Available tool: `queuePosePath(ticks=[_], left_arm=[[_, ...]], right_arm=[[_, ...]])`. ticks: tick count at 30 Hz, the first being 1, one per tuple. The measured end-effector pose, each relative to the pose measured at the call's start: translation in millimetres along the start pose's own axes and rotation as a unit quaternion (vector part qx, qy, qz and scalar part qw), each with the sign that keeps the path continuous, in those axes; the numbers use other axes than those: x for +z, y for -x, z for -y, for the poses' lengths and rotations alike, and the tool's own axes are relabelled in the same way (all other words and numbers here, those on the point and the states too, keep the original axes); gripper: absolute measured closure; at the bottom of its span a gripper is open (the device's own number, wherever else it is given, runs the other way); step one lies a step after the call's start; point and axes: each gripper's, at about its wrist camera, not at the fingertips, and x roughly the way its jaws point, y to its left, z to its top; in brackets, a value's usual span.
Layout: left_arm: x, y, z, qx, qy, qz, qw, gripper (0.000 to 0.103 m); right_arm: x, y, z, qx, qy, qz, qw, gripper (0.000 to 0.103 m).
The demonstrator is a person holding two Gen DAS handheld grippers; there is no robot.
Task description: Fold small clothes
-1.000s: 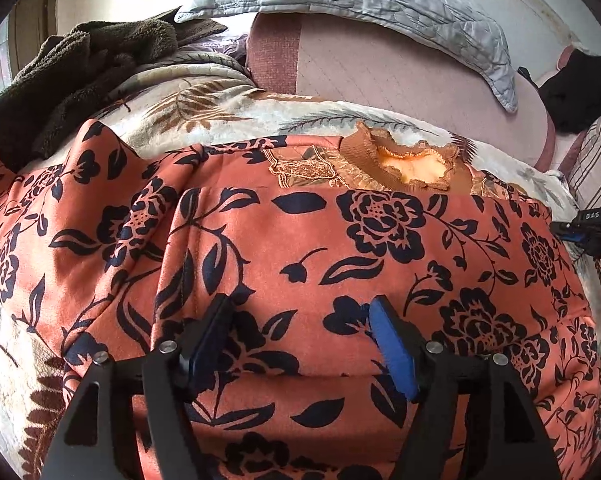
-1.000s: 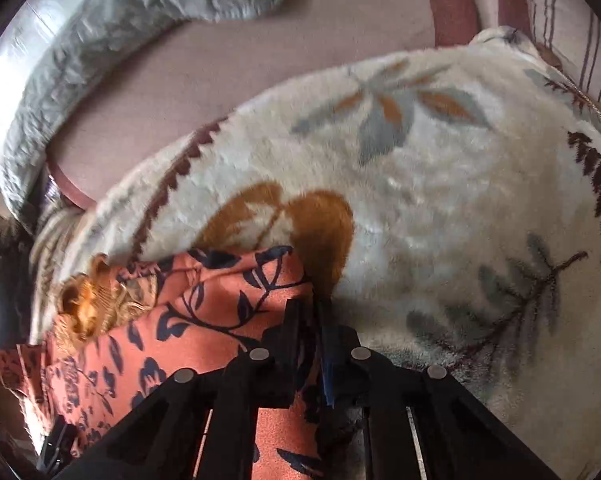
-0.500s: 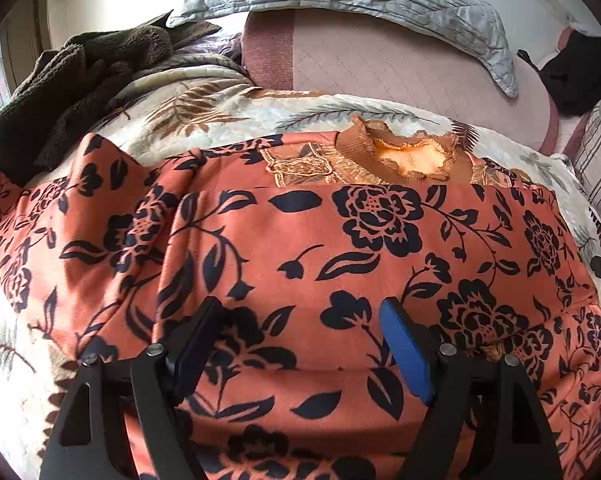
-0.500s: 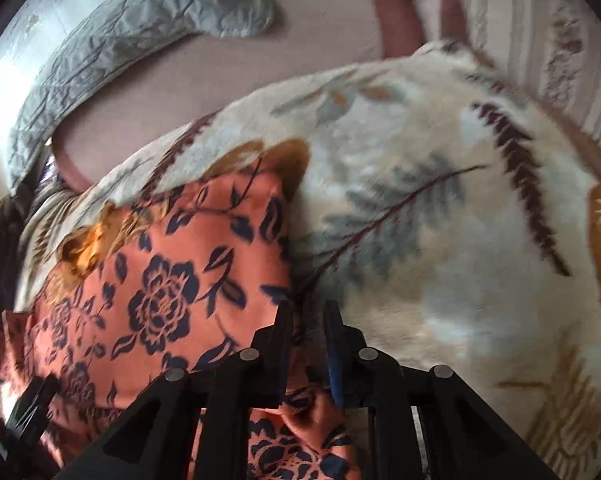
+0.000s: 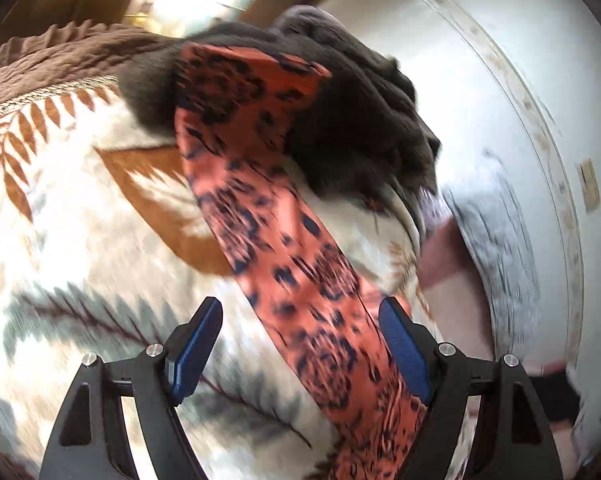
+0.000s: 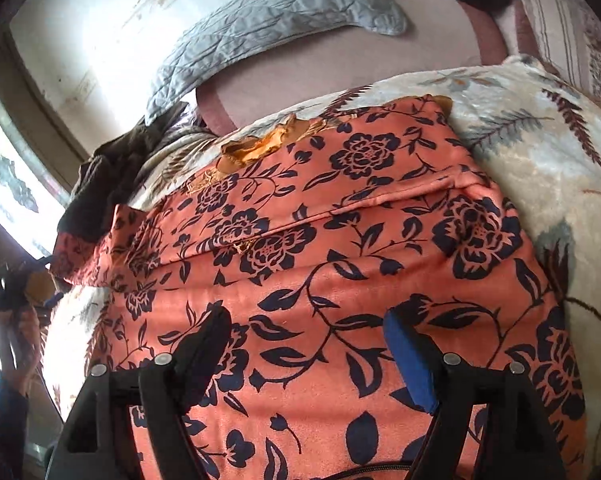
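Observation:
An orange garment with dark blue flowers [image 6: 340, 240] lies spread on a cream leaf-patterned blanket [image 6: 548, 152], its lower part folded up along a crease and its gold collar [image 6: 256, 146] at the far end. My right gripper [image 6: 306, 332] is open just above the garment's near part and holds nothing. In the blurred left wrist view, one sleeve of the garment [image 5: 284, 240] stretches away from me across the blanket [image 5: 80, 220]. My left gripper [image 5: 300, 340] is open, its fingers either side of the sleeve, not closed on it.
A dark brown plush throw [image 5: 360, 120] lies at the sleeve's far end; it also shows in the right wrist view [image 6: 112, 176]. A grey quilted pad [image 6: 268, 28] rests on a pink headboard [image 6: 340, 68]. A striped cushion [image 6: 560, 24] is at the far right.
My right gripper has opened, let go of the garment's edge and now sits over the garment. My left gripper has swung left from the garment's body to its sleeve, still open.

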Motion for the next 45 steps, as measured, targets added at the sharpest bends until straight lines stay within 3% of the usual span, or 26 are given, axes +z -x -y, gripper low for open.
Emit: queuePosePath(ticks=[2,4,7,10,13,14,15,16,18,20,22,24,27,30,32,33,34,35,36,37,40,43,45], left_arm=[[34,-5,-18,0.020,0.011,0.028,0.9994,0.023],[58,-13,-20,0.048,-0.028,0.044,0.9975,0.023],[74,-43,-20,0.068,-0.093,0.018,0.9931,0.023],[79,-69,-33,0.062,-0.066,-0.017,0.9958,0.026],[85,-77,-36,0.051,-0.049,-0.004,0.9975,0.030],[90,-81,-36,0.051,-0.041,-0.004,0.9979,0.049],[95,-86,-38,0.061,-0.035,-0.011,0.9975,0.092],[100,-92,-39,0.076,-0.033,-0.026,0.9962,0.098],[96,-88,-33,0.094,-0.040,-0.023,0.9945,0.099],[82,-72,4,0.109,-0.104,0.005,0.9886,0.099],[54,-47,64,0.109,-0.213,0.046,0.9700,0.099],[9,-21,132,0.082,-0.319,0.086,0.9403,0.099],[-77,4,224,0.004,-0.425,0.089,0.9009,0.099],[-184,3,292,-0.071,-0.504,0.044,0.8599,0.098],[-254,-20,316,-0.099,-0.544,-0.023,0.8332,0.092],[-287,-37,321,-0.100,-0.565,-0.067,0.8160,0.072],[-314,-55,320,-0.090,-0.576,-0.104,0.8057,0.060],[-334,-71,312,-0.074,-0.578,-0.133,0.8019,0.047],[-347,-81,299,-0.060,-0.575,-0.152,0.8020,0.047],[-352,-80,284,-0.046,-0.564,-0.158,0.8089,0.047],[-322,-66,246,-0.044,-0.503,-0.145,0.8507,0.046],[-281,-38,217,-0.028,-0.452,-0.086,0.8872,0.032],[-254,-24,196,-0.017,-0.414,-0.042,0.9090,0.029]], right_arm=[[-1,-6,-5,0.002,0.013,0.000,1.000,0.022],[-4,-7,-9,-0.002,0.018,0.006,1.000,0.022],[-6,-15,-14,-0.008,0.031,0.001,0.999,0.022],[-5,-25,-18,-0.009,0.040,-0.004,0.999,0.022],[-3,-31,-22,-0.009,0.047,-0.005,0.999,0.022],[-3,-33,-23,-0.008,0.049,-0.006,0.999,0.022],[-3,-34,-24,-0.006,0.051,-0.007,0.999,0.022],[-2,-34,-24,-0.006,0.053,-0.006,0.999,0.022],[-2,-34,-24,-0.003,0.051,-0.005,0.999,0.022],[-1,-33,-22,0.000,0.046,-0.003,0.999,0.022],[1,-30,-20,0.004,0.038,0.002,0.999,0.022],[4,-26,-18,0.014,0.027,0.008,1.000,0.022],[8,-17,-12,0.028,0.008,0.020,0.999,0.022],[14,-5,-1,0.034,-0.021,0.040,0.998,0.022],[18,1,11,0.042,-0.049,0.047,0.997,0.022],[19,3,18,0.047,-0.067,0.048,0.996,0.022],[20,4,25,0.053,-0.085,0.048,0.994,0.022],[20,5,32,0.059,-0.104,0.045,0.992,0.022],[20,6,39,0.064,-0.122,0.044,0.989,0.022],[20,8,45,0.069,-0.136,0.044,0.987,0.022],[25,17,58,0.091,-0.163,0.043,0.982,0.022],[40,20,59,0.122,-0.173,0.034,0.977,0.020],[60,12,54,0.146,-0.170,0.022,0.974,0.020]])
